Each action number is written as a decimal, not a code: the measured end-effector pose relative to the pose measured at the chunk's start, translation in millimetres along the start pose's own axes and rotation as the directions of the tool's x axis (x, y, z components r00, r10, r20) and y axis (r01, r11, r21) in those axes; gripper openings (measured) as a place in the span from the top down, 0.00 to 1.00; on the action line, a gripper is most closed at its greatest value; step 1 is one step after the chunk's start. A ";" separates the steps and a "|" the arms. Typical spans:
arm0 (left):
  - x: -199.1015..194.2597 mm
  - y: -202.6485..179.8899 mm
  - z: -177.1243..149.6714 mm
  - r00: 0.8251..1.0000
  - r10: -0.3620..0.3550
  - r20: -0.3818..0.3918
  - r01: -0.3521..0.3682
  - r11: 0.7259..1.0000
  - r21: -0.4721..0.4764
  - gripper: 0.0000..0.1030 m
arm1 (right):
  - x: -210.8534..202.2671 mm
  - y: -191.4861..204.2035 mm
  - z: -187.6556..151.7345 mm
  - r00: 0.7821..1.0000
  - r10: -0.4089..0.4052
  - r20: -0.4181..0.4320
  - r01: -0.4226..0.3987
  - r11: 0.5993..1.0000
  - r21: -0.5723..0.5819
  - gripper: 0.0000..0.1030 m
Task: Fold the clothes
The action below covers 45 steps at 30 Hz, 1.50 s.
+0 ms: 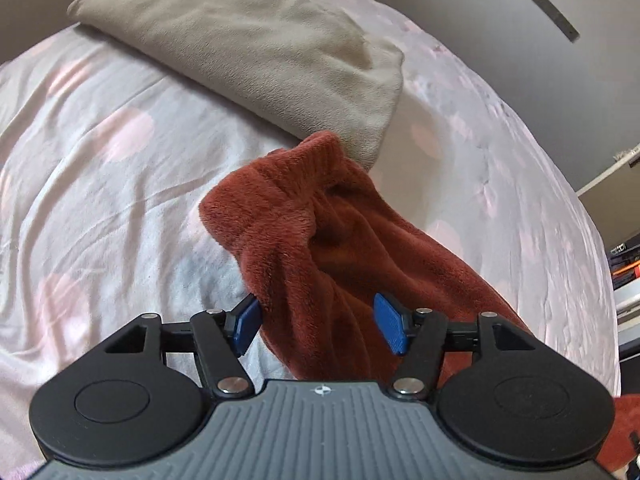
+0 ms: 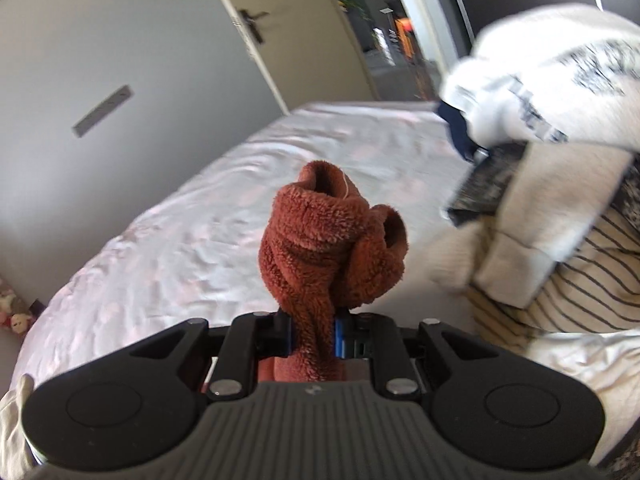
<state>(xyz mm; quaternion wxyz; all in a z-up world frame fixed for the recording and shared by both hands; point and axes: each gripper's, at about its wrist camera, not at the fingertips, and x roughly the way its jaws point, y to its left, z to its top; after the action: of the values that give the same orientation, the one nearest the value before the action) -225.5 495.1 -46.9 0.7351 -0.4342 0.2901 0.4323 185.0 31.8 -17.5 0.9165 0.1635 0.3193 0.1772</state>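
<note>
- While the rust-red fleece garment hangs bunched over the pale pink-spotted bedsheet, the step in hand looks like handling 1 piece of clothing between 2 grippers before it is laid out and folded.
- The left gripper has its blue pads spread apart; the fleece runs between them, but the pads do not press on it, so this side has let go.
- The right gripper is clamped on the same garment: a twisted rope of fleece passes between its near-closed jaws and stands up ahead of it in a knotted lump.
- From the left wrist view the garment trails from the gripper down toward the sheet, its ribbed cuff or hem end lying just beside the corner of a beige folded cloth at the far side of the bed.
- On the right of the right wrist view sits a heap of other clothes, white, cream and striped, blurred and well apart from the fleece; I judge these are waiting their turn.
- My reading is that the task is early for this piece: it is crumpled, not flat, and no fold is visible.
- Next the left gripper probably needs a fresh hold on an edge or corner, away from the right grip, so the 2 can pull the fabric open and spread it on a bare part of the sheet.
- Thick, slack fleece may stay twisted, so the grip point matters.
</note>
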 end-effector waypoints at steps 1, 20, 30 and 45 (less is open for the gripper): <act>-4.7 -3.6 -3.8 1.000 0.001 0.017 -0.001 1.000 0.015 0.43 | -3.7 12.5 -3.2 1.000 0.021 0.006 -0.021 1.000 -0.018 0.81; 11.3 -37.7 -35.3 0.965 -0.261 0.023 0.254 0.954 0.158 0.43 | 8.8 197.6 -173.7 0.968 0.106 -0.226 -0.222 0.781 -0.584 0.80; 22.0 -33.4 -36.8 0.964 -0.267 -0.018 0.267 0.953 0.143 0.43 | -1.8 210.9 -224.2 0.927 0.141 -0.349 -0.355 0.631 -0.689 0.39; 20.7 -44.7 -44.7 0.965 -0.262 -0.035 0.263 0.942 0.210 0.43 | -39.5 189.7 -177.0 0.940 0.267 -0.211 -0.339 0.786 -0.517 0.65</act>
<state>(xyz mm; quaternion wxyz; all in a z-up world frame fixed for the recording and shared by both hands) -178.6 452.2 -66.5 0.8274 -0.3891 0.2770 0.2954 0.4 215.5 -49.8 0.8620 -0.0667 0.2824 0.4156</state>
